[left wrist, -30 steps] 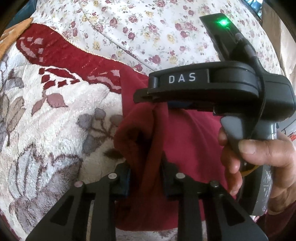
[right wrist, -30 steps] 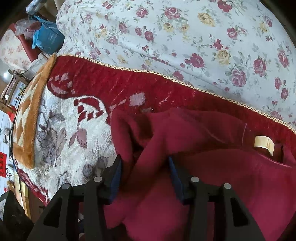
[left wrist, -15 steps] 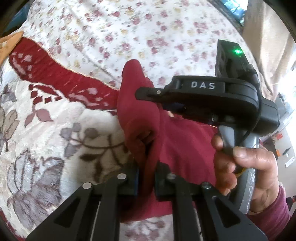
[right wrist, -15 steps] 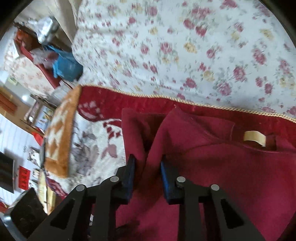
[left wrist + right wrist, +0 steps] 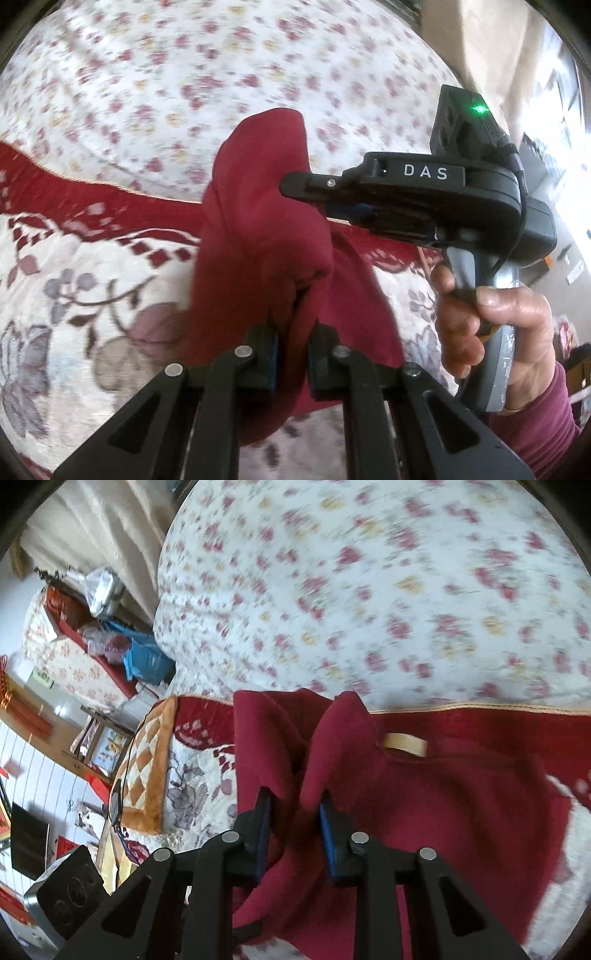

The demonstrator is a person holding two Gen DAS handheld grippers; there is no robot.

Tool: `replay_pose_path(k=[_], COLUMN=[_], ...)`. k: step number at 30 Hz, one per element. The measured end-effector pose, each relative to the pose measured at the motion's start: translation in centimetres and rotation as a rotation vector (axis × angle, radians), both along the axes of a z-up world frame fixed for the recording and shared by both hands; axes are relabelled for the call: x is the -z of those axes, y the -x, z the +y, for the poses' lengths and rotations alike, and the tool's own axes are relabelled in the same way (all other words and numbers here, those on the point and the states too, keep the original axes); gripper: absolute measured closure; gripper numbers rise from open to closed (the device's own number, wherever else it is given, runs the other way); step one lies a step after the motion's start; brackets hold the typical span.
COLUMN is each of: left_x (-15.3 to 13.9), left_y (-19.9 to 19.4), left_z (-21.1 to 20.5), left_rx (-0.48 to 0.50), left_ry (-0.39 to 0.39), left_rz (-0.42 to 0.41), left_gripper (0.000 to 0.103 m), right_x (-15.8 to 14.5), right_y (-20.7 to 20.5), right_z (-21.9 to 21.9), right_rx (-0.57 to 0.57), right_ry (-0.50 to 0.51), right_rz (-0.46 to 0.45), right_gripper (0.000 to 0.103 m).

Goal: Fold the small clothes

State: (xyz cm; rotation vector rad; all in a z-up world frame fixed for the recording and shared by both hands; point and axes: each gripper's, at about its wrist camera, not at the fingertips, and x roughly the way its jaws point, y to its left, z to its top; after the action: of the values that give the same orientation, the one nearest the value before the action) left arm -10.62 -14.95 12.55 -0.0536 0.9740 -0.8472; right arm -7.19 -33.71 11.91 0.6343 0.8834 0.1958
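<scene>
A small dark red fleece garment point(image 5: 258, 236) hangs lifted above the bed, bunched into a vertical fold. My left gripper point(image 5: 291, 332) is shut on its lower edge. In the left wrist view the right gripper body, marked DAS, reaches in from the right, its tip point(image 5: 295, 184) against the cloth higher up. In the right wrist view the garment point(image 5: 443, 812) spreads to the right, its neckline showing a beige label point(image 5: 404, 744). My right gripper point(image 5: 295, 812) is shut on a fold of it.
The bed carries a cream blanket point(image 5: 74, 295) with grey leaves and a red border, and behind it a white quilt point(image 5: 369, 590) with red flowers. To the left in the right wrist view are the bed's edge, a blue bag point(image 5: 147, 661) and room clutter.
Both grippers closed on the garment's edge and lifted it up off the blanket. The cloth now hangs between them, and the views are blurred by motion.
</scene>
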Motion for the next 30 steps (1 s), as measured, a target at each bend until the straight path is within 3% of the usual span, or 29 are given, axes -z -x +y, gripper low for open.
replay_pose_path(k=[6, 13, 15, 16, 18, 21, 23, 25, 28, 29, 30], left_x=[1.1, 4.7, 5.3, 5.0, 3.7, 0.5, -0.5, -0.2, 2.2, 3.0, 3.8], left_y=[2.5, 3.9, 4.1, 4.2, 4.6, 5.5, 5.3, 4.3, 2.5, 2.3, 2.1], left_z=[-6.1, -12.4, -12.8, -12.4, -11.2, -8.0, -6.1, -4.3, -3.3, -2.7, -2.5], left_rx=[0.077, 0.128, 0.146, 0.168, 0.225, 0.243, 0.210, 0.136, 0.034, 0.014, 0.001], left_ry=[-0.058, -0.130, -0.142, -0.124, -0.073, -0.034, -0.034, -0.084, -0.161, -0.165, -0.163], left_rz=[-0.006, 0.042, 0.069, 0.087, 0.101, -0.024, -0.085, -0.141, -0.121, -0.096, -0.074], left_gripper=[0.092, 0.091, 0.079, 0.075, 0.053, 0.034, 0.030, 0.030, 0.030, 0.030, 0.030], right_x=[1.8, 7.6, 8.9, 9.2, 8.7, 6.5, 5.1, 4.8, 6.4, 6.8, 7.1], right_y=[4.2, 6.1, 6.7, 7.2, 8.4, 10.4, 11.6, 11.9, 10.9, 10.6, 10.5], right_z=[-6.2, -11.7, -12.9, -13.3, -13.8, -13.4, -12.2, -10.2, -7.2, -6.5, -5.8], right_rx=[0.092, 0.225, 0.265, 0.279, 0.291, 0.279, 0.254, 0.208, 0.135, 0.125, 0.129], right_ry=[-0.049, -0.092, -0.131, -0.151, -0.177, -0.151, -0.133, -0.122, -0.071, -0.041, 0.015], right_rz=[0.016, 0.127, 0.154, 0.163, 0.153, 0.109, 0.069, 0.064, 0.120, 0.135, 0.155], right_gripper=[0.077, 0.074, 0.072, 0.063, 0.051, 0.034, 0.028, 0.023, 0.025, 0.034, 0.066])
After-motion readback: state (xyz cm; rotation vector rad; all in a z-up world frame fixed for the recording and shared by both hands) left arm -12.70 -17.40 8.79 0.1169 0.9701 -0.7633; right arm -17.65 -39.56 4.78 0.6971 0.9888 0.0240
